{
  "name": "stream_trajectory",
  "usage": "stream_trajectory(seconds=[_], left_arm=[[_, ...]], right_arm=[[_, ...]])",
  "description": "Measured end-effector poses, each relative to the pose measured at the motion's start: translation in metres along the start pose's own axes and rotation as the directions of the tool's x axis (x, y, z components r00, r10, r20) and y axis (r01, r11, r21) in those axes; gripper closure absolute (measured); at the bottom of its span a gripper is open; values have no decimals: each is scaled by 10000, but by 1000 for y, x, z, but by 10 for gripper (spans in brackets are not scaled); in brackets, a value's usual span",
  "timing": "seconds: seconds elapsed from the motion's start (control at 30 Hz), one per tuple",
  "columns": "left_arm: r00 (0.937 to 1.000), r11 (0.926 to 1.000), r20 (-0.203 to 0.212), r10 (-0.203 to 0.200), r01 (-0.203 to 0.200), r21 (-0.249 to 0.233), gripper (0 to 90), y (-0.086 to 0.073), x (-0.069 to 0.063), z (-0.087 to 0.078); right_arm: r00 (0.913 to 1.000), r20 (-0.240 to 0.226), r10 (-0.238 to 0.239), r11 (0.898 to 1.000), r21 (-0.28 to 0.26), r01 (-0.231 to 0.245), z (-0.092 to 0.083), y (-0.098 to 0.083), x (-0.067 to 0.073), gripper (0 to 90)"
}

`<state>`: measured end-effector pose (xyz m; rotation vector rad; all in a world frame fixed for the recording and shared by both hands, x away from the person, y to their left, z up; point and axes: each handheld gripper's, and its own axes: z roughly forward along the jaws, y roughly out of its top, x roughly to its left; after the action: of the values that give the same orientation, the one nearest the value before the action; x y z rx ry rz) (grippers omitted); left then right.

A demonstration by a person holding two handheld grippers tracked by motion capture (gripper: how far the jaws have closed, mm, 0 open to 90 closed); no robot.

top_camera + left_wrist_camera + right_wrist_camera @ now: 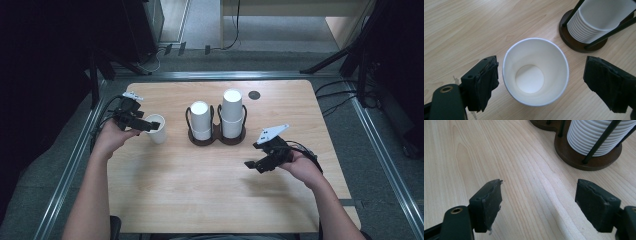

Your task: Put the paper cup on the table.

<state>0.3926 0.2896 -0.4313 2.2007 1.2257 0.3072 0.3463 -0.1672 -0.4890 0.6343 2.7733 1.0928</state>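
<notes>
A single white paper cup (156,129) stands upright on the left part of the wooden table (200,190). My left gripper (149,125) is at its rim. In the left gripper view the empty cup (535,71) sits between the wide-open jaws of the left gripper (541,83); neither pad presses it. A dark wooden holder (216,138) at the table's middle carries two stacks of upside-down cups, a shorter one (201,120) and a taller one (232,114). My right gripper (253,155) hovers open to the right front of the holder, with bare wood between its jaws (544,205).
A small black round grommet (254,95) sits near the table's far edge. One stack (599,20) on its base (574,41) stands just beyond the cup in the left gripper view. Another stack (596,137) and the holder's base (574,157) lie ahead of the right gripper.
</notes>
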Motion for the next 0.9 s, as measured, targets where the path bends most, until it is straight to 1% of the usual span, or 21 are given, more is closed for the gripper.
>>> stream_trajectory(seconds=[0.07, 0.17, 0.2, 0.23, 0.27, 0.33, 0.4, 0.5, 0.6, 0.7, 0.73, 0.83, 0.9], left_arm=[[9999, 10000, 108, -10, 11, -33, 129, 1, -3, -1], [9996, 9999, 248, 124, -125, 17, 129, 2, -8, -2], [9991, 10000, 415, 52, -55, 75, 129, 3, -10, -2], [9974, 10000, 719, -71, 67, 61, 129, 4, -12, -2], [9954, 10000, 959, -61, 62, -4, 129, 4, -14, -3], [9936, 9998, 1127, 76, -55, -184, 129, 6, -19, -5], [9932, 9997, 1146, 186, -167, -180, 129, 7, -24, -4], [9936, 9993, 1070, 358, -349, -99, 129, 6, -30, -3], [9936, 9991, 1053, 417, -401, -168, 129, 4, -35, -1], [9938, 9985, 968, 540, -531, -122, 128, 2, -41, 1], [9936, 9983, 981, 563, -548, -183, 128, 2, -43, 2], [9894, 9970, 1248, 744, -713, -294, 125, 0, -49, 4], [9901, 9965, 1143, 821, -798, -250, 126, -1, -53, 6]], right_arm=[[10000, 2, -37, 10000, 8, 37, 0, 0, 0, 219], [10000, 52, -74, 10000, -20, 74, -1, 1, -1, 219], [9999, 69, -87, 10000, -43, 87, -1, 1, -1, 219], [10000, 58, -77, 10000, -61, 77, -1, 1, -2, 219], [9999, 55, -86, 10000, -49, 86, -1, 1, -2, 219], [9999, 70, -117, 9999, 22, 117, 0, 2, -1, 219], [9999, 39, -129, 9999, 47, 129, 1, 3, -1, 219], [9998, 17, -191, 9998, 77, 191, 2, 4, -1, 218], [9998, 13, -216, 9998, 9, 216, 2, 6, -1, 219], [9997, -37, -229, 9997, 24, 229, 3, 7, -2, 219], [9997, -11, -261, 9997, 0, 261, 3, 8, -2, 219], [9996, -46, -271, 9996, 19, 271, 5, 9, -2, 219], [9995, -67, -312, 9995, 42, 312, 5, 10, -3, 219]])
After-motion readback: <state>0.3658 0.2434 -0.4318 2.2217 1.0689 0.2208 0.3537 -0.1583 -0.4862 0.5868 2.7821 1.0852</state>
